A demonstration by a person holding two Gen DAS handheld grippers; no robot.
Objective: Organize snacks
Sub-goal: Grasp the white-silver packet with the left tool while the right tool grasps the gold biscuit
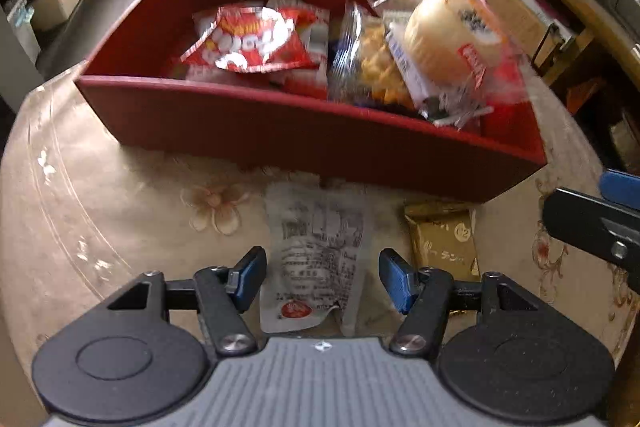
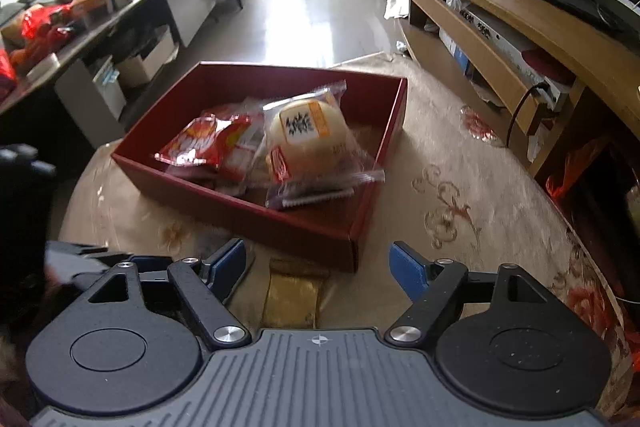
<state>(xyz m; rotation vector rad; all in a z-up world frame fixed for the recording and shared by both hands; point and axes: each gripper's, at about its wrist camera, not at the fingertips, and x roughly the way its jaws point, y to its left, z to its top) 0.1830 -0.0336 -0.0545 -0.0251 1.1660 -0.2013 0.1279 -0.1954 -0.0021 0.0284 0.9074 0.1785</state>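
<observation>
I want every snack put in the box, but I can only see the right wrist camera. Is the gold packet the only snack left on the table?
Observer: No. A white packet lies left of the gold packet, in front of the red box.
Operator: Is a gripper near it?
Observer: Yes. The left gripper has its fingers open on either side of it, not pressing.
Operator: What's next to the bun?
Observer: A clear bag of orange snacks leans against the bun.
</observation>
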